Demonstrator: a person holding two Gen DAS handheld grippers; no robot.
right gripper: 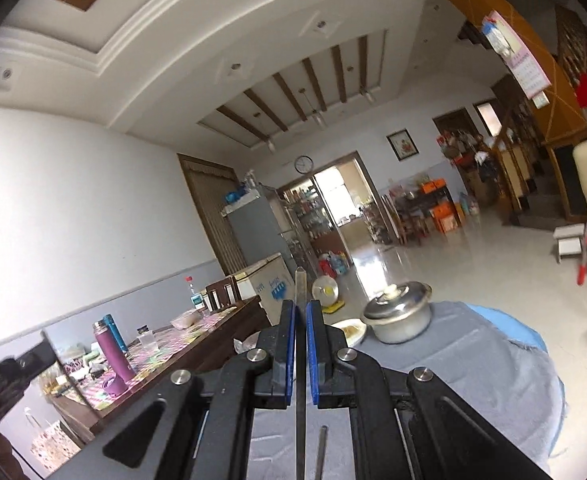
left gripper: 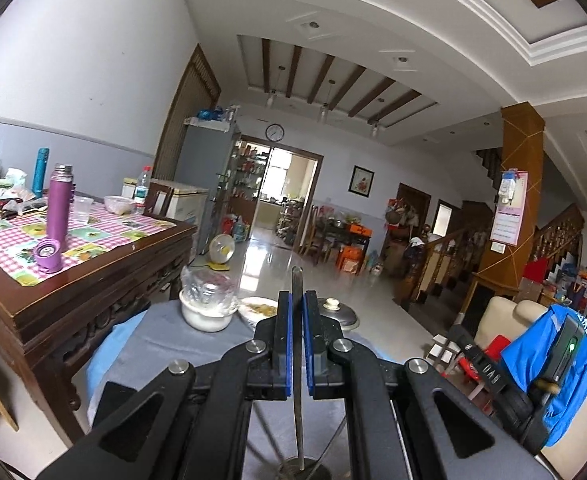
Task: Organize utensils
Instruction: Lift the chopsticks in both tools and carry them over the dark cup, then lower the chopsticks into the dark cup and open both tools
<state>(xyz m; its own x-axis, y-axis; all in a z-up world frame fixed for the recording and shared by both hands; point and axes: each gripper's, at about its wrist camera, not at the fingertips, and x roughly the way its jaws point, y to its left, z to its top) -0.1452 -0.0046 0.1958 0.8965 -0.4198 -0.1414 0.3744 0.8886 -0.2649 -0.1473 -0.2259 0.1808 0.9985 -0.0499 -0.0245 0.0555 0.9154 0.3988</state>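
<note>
Above the grey-clothed table (left gripper: 165, 340), the left gripper (left gripper: 297, 300) is clamped on a thin metal utensil handle (left gripper: 296, 280) that runs up between its blue pads and pokes past the tips. The right gripper (right gripper: 300, 308) likewise pinches a flat metal handle (right gripper: 300, 284), near the lidded pot (right gripper: 398, 314).

In the left wrist view, the thin utensil (left gripper: 298, 364) is partly hidden between the blue pads (left gripper: 289, 344) of the left claw (left gripper: 297, 300), and its kind I cannot tell. Its lower end is dark and blurred at the bottom edge. In the right wrist view, the flat handle (right gripper: 300, 292) runs out of the frame below the right claw (right gripper: 300, 308). A second thin rod (right gripper: 323, 452) is also cut off there.
</note>
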